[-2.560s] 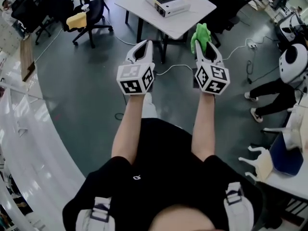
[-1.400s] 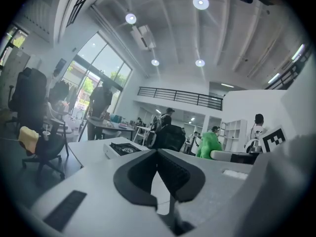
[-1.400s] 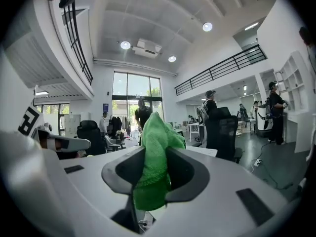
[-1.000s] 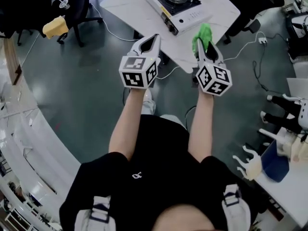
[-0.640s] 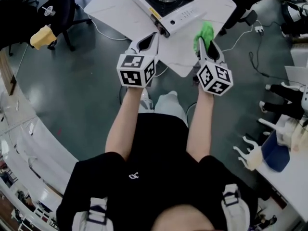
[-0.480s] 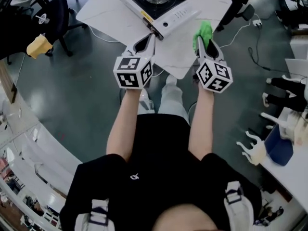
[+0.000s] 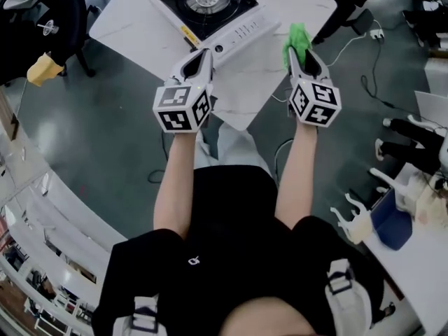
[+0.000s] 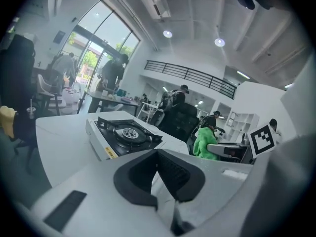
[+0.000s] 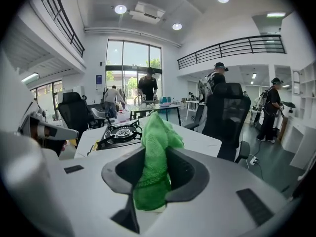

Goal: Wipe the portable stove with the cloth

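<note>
Head view, left to right. My left gripper (image 7: pixel 199 53): clenched, empty. Portable stove (image 7: pixel 203 2), top centre on the table (image 7: pixel 269 82): closer than a moment ago, so nearly within wiping reach, I judge. Its long axis runs upper left to lower right, front facing lower left. My right gripper (image 7: pixel 299 51): clamped on the cloth (image 7: pixel 297 35).

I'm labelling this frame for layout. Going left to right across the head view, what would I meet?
Yellow object → left gripper → right gripper clamping the green cloth → blue object near the right edge.
</note>
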